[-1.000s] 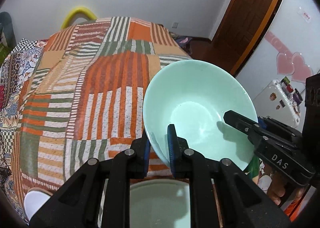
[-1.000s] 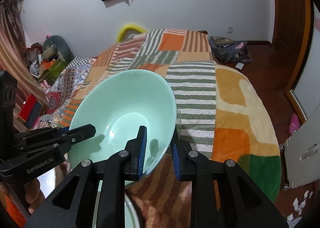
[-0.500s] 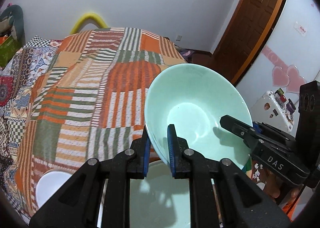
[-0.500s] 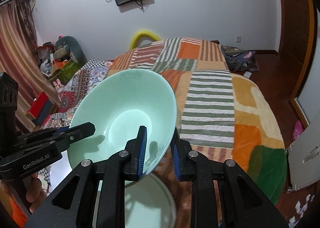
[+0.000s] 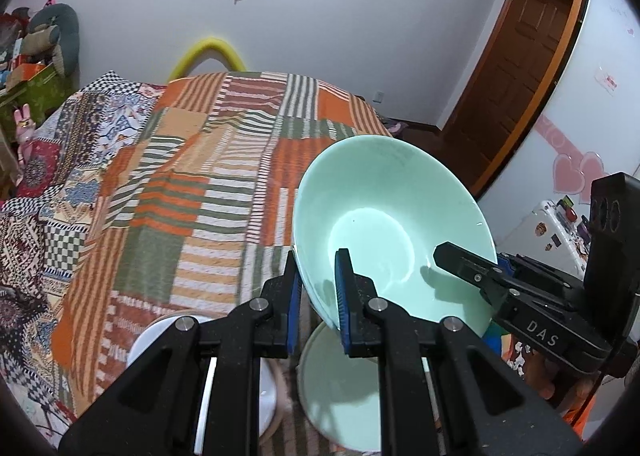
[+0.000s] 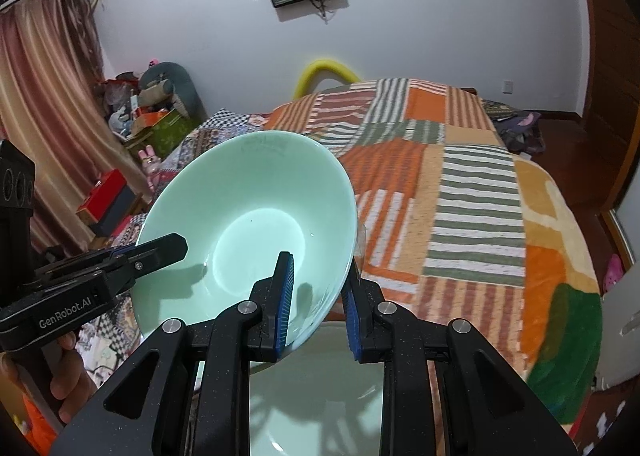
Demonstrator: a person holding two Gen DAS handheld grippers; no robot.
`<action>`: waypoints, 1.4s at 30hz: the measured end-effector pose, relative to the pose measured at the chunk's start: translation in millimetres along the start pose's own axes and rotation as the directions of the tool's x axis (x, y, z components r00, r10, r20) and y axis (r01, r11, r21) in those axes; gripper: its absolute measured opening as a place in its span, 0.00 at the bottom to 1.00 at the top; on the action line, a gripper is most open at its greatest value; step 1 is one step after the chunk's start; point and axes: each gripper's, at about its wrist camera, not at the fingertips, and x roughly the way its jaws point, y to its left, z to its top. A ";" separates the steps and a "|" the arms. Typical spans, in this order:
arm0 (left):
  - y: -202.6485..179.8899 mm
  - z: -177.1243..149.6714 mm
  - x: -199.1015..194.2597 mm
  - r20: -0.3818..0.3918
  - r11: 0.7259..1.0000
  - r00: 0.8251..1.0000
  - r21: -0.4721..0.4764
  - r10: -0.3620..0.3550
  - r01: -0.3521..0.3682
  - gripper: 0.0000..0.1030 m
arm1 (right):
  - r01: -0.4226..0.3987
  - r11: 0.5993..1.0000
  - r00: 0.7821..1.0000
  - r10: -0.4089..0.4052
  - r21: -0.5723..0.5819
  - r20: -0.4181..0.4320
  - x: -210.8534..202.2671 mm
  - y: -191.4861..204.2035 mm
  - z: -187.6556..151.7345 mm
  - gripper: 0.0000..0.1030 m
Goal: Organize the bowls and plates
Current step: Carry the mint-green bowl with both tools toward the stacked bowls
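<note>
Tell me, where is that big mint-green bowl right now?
The mint-green bowl is in the air above the patchwork bed, its rim pinched by the left gripper and right gripper, above a second green dish.

left gripper (image 5: 318,298): black, blue pads, silver screws | right gripper (image 6: 318,298): same, "DAS" marking | sleeve: possibly orange

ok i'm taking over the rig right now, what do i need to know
Left gripper: shut on the green bowl's rim.
Right gripper: shut on the opposite rim.
The bowl is in the air, tilted, over a second green dish on the bed. A white dish lies beside that one.
Done: bowl picked up with both grippers.
Left: set it down, probably into the green dish; then the white one.
</note>
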 end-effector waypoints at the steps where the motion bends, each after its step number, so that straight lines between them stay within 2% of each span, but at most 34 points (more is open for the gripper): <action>1: 2.2 -0.7 -1.8 0.001 1.000 1.000 -0.002 0.002 -0.002 0.15 | -0.006 1.000 1.000 0.006 -0.008 -0.005 1.7 4.4 -0.4 0.21; 9: 25.6 -14.1 -26.1 0.022 0.999 0.999 -0.015 0.030 -0.030 0.15 | -0.043 0.999 0.999 0.042 -0.032 -0.018 5.5 30.0 -5.5 0.21; 20: 58.9 -36.2 -41.2 0.012 0.995 0.996 -0.049 0.084 -0.083 0.15 | -0.087 0.995 0.995 0.084 -0.049 -0.054 17.0 64.1 -17.4 0.21; 33: 90.3 -64.7 -29.1 -0.062 0.986 0.988 -0.084 0.140 -0.145 0.15 | -0.110 0.992 0.987 0.102 -0.059 -0.126 38.3 90.3 -37.6 0.22; 42: 106.1 -81.1 -14.0 -0.122 0.977 0.976 -0.089 0.183 -0.194 0.15 | -0.120 0.992 0.975 0.108 -0.051 -0.195 57.5 99.9 -52.2 0.23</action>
